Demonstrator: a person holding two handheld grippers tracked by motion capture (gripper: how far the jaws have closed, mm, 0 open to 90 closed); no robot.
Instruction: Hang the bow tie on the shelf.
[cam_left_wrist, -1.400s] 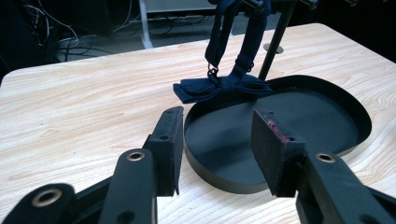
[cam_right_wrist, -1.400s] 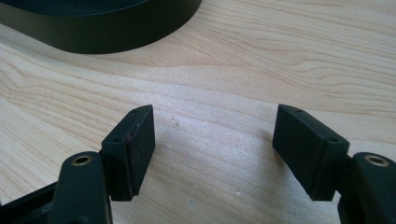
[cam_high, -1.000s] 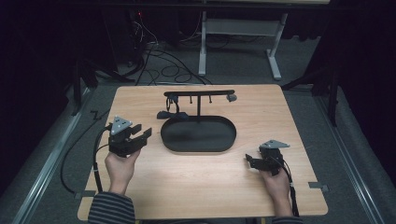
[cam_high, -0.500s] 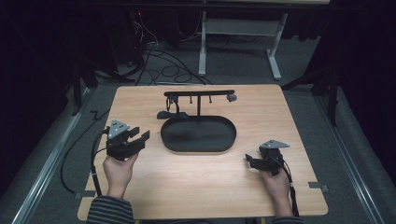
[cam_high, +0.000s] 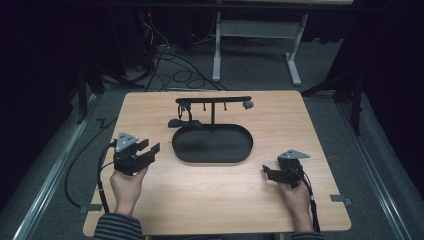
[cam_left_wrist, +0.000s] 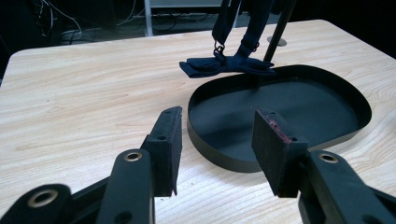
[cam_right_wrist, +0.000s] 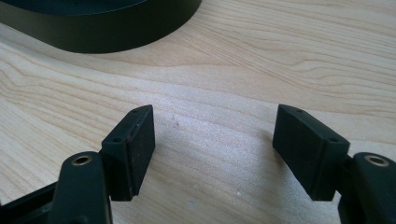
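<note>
Light wooden table (cam_high: 210, 200), square-ish top, dark floor around it. Landmark: black oval metal tray (cam_high: 212, 144) with low rim, set near the table's middle.

Thin black post (cam_high: 213, 114) rises from the far part of the tray, carrying a black horizontal bar (cam_high: 212, 99) with small hooks hanging under it. A dark navy strap with a bow-shaped fabric piece (cam_left_wrist: 227, 65) hangs from the bar's left portion; the bow end rests on the table just beyond the tray's far-left rim, touching or nearly touching the rim — cannot tell which. In the left gripper view a metal clasp (cam_left_wrist: 217, 47) links the strap to the bow.

Left gripper (cam_high: 145, 152): left of the tray, near its left end but apart from it, held in the person's left hand (cam_high: 126, 186). Jaws spread wide, nothing between them. In the left gripper view they frame the tray's near-left rim; the gripper looks raised off the table.

Right gripper (cam_high: 267, 173): on the near-right side of the tray, well apart from it, in the person's right hand (cam_high: 295, 197). Jaws wide apart, empty, bare wood between them; the tray rim crosses the top of the right gripper view. Low over the table; contact cannot be told.

Striped sleeve (cam_high: 117, 227) at the left wrist. Cables (cam_high: 102, 187) trail from each gripper toward the near edge.
</note>
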